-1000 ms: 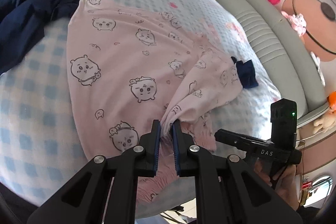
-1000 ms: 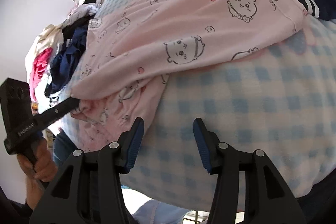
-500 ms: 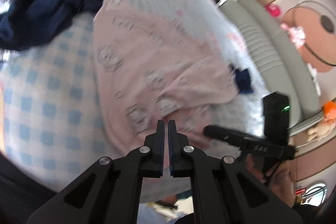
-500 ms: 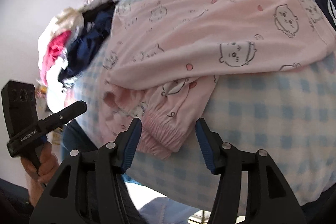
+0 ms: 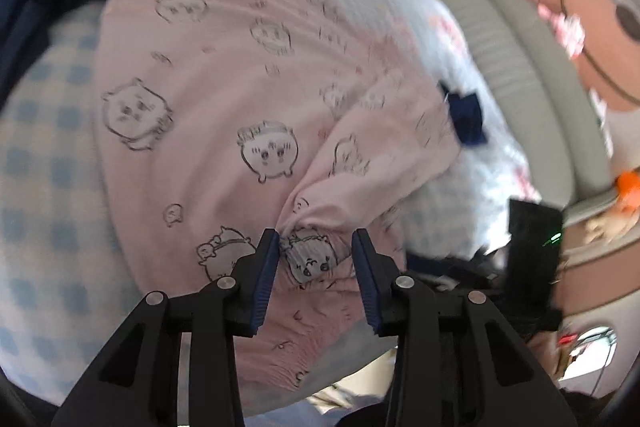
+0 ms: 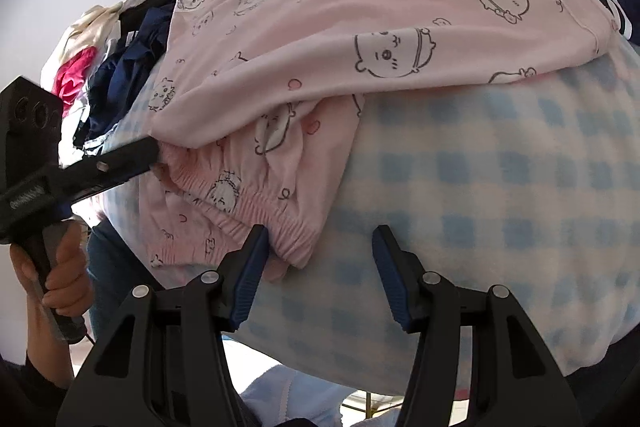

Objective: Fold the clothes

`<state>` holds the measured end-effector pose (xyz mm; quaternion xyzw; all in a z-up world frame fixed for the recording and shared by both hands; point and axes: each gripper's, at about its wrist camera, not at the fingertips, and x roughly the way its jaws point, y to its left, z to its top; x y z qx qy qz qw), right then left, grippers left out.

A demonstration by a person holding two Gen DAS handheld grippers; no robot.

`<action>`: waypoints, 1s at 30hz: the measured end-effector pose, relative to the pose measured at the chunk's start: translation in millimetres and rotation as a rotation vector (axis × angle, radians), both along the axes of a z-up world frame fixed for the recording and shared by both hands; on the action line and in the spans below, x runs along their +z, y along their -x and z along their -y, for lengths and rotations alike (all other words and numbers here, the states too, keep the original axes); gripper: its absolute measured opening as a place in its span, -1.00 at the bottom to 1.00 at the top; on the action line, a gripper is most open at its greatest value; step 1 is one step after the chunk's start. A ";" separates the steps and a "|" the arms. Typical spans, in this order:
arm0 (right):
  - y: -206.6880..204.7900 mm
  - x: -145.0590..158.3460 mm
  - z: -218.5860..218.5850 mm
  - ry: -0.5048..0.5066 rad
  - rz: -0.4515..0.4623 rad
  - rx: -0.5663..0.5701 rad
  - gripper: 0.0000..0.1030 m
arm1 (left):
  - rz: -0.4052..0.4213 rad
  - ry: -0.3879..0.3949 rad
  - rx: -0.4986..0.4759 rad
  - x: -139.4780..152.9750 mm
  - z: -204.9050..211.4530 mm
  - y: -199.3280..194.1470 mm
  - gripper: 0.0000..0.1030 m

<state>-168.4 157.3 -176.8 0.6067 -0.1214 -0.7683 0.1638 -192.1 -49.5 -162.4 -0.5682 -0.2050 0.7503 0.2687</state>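
Note:
A pink garment printed with cartoon hamsters lies folded over on a blue-and-white checked blanket. My left gripper is open, its jaws either side of a bunched fold near the elastic waistband. In the right wrist view the same garment lies across the bed, its waistband hanging at the near edge. My right gripper is open, its left finger touching the waistband's corner. The left gripper also shows there, at the garment's left edge.
A pile of dark blue, pink and white clothes lies at the far side of the bed. A navy garment pokes from under the pink one. A grey padded headboard runs along the right. The blanket spreads right of my right gripper.
My left gripper was shut on the fabric, pulled it over, and has now opened and let it go. My right gripper has moved up to the waistband corner.

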 end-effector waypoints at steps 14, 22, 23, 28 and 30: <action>-5.6 3.6 -16.5 -0.020 0.000 -0.043 0.10 | 0.069 0.005 -0.047 -15.4 -0.5 20.5 -0.33; 2.9 21.6 -17.9 0.074 -0.063 -0.052 0.11 | 0.144 -0.133 0.040 -26.9 23.0 24.5 -0.26; 6.6 23.1 -13.0 0.074 -0.073 -0.038 0.11 | 0.153 -0.151 0.059 -27.6 28.3 24.3 -0.30; 27.3 3.8 16.5 -0.035 -0.033 0.039 0.11 | 0.147 -0.058 0.094 -31.1 35.7 13.5 -0.31; 26.3 -0.4 17.1 -0.064 -0.034 0.054 0.11 | 0.151 -0.013 0.069 -32.3 32.9 13.6 -0.33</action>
